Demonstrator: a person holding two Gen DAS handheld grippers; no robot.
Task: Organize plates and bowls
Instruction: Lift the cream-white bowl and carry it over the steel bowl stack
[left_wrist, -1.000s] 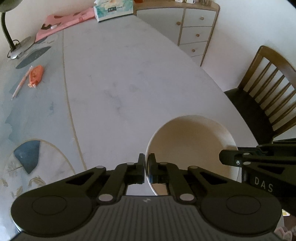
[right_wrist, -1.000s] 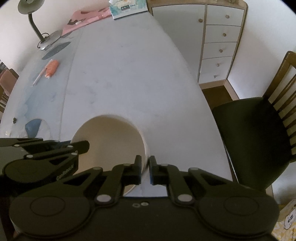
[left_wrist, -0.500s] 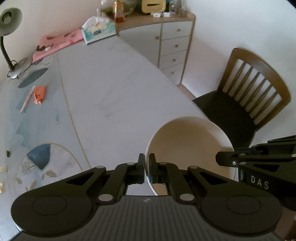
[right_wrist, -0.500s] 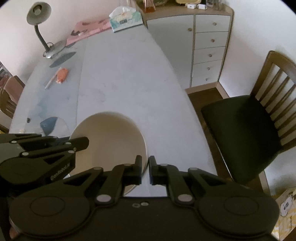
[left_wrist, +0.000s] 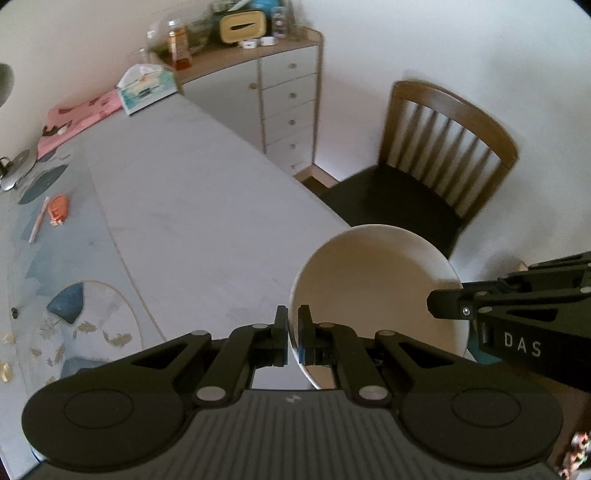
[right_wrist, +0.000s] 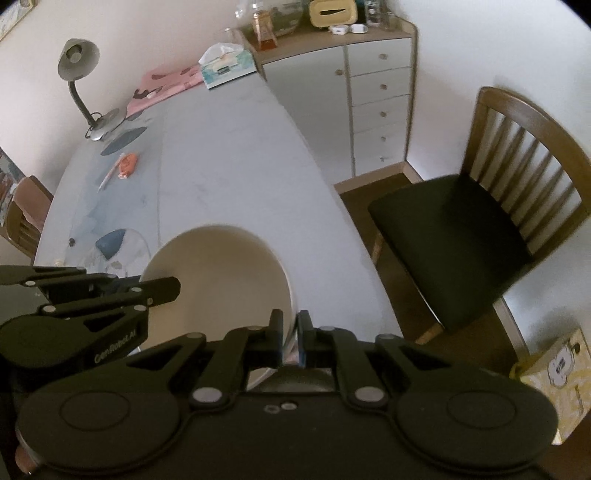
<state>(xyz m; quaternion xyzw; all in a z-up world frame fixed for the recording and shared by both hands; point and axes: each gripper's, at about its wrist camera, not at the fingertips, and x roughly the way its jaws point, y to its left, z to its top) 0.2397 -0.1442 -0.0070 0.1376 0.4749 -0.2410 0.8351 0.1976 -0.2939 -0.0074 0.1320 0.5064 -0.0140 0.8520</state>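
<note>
With the left gripper (left_wrist: 291, 332) and right gripper (right_wrist: 290, 338) each clamped on opposite rims of the cream bowl (left_wrist: 373, 291), apparently held clear above the table (left_wrist: 207, 206) edge, uneven hand motion could twist it loose and drop it.

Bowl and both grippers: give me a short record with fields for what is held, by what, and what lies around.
held item: cream bowl, empty inside
left gripper: shut on the bowl's left rim
right gripper: shut on the bowl's right rim
bowl position: above the table's near right edge
nearby: wooden chair to the right, white drawers beyond
on table: tissue box, lamp
</note>
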